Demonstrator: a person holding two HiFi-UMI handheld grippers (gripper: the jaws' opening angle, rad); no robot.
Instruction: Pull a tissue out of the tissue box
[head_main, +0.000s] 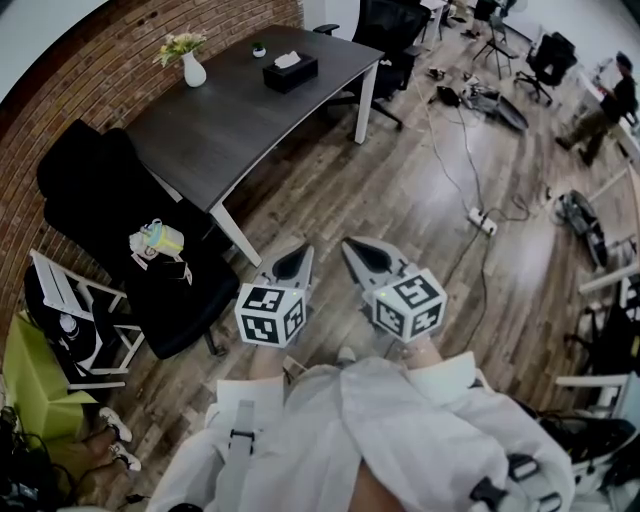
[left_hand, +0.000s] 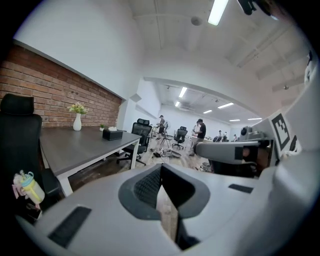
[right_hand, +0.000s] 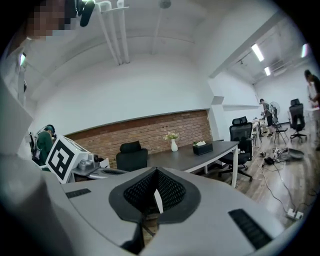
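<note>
While both claws are pinched fully together with nothing between them, I am only at the approach. The left gripper (head_main: 293, 263) and right gripper (head_main: 364, 256) hang over the wooden floor (head_main: 420, 200), well short of the table (head_main: 230, 125). The tissue box (head_main: 290, 74) sits near the table's far end, with a tissue (head_main: 287, 60) poking up. Next, I judge, I must close in, spread one claw and pinch that tissue.

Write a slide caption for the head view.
Shut and empty, the left claw and right claw hover over the floor, well short of the dark table bearing the tissue box.
</note>
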